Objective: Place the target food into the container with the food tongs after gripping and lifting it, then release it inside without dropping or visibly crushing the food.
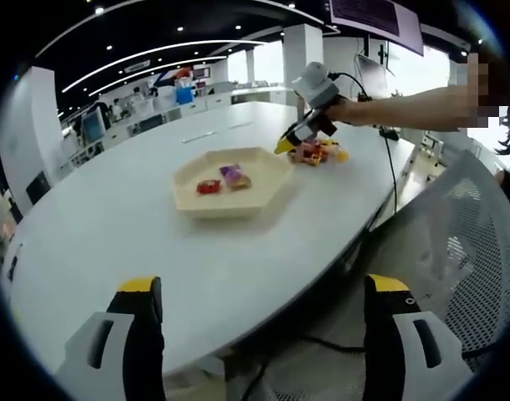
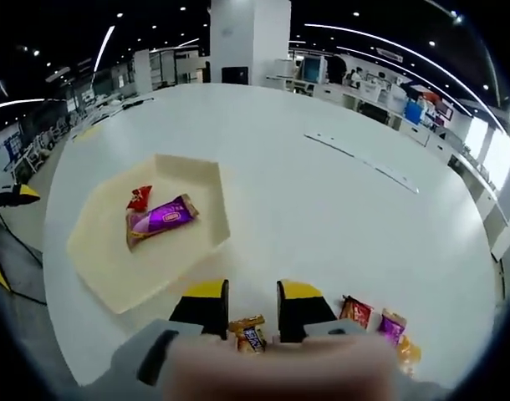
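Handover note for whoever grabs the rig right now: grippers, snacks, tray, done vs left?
Left gripper: open, idle off the table edge.
Right gripper: jaws around a gold-wrapped snack; whether it is clamped can't be told.
Tray: holds a purple snack and a red snack.
Snack pile: on the table beside the right gripper.
Left: carry the gold one to the tray, release gently, then the pile.

Bare table (image 2: 322,200) is lying open all around the tray (image 2: 96,267) — nothing is blocking the way from the snack pile (image 2: 376,326) to it. Inside the tray, two packets (image 2: 159,219) are taking one side — the rest is lying free.
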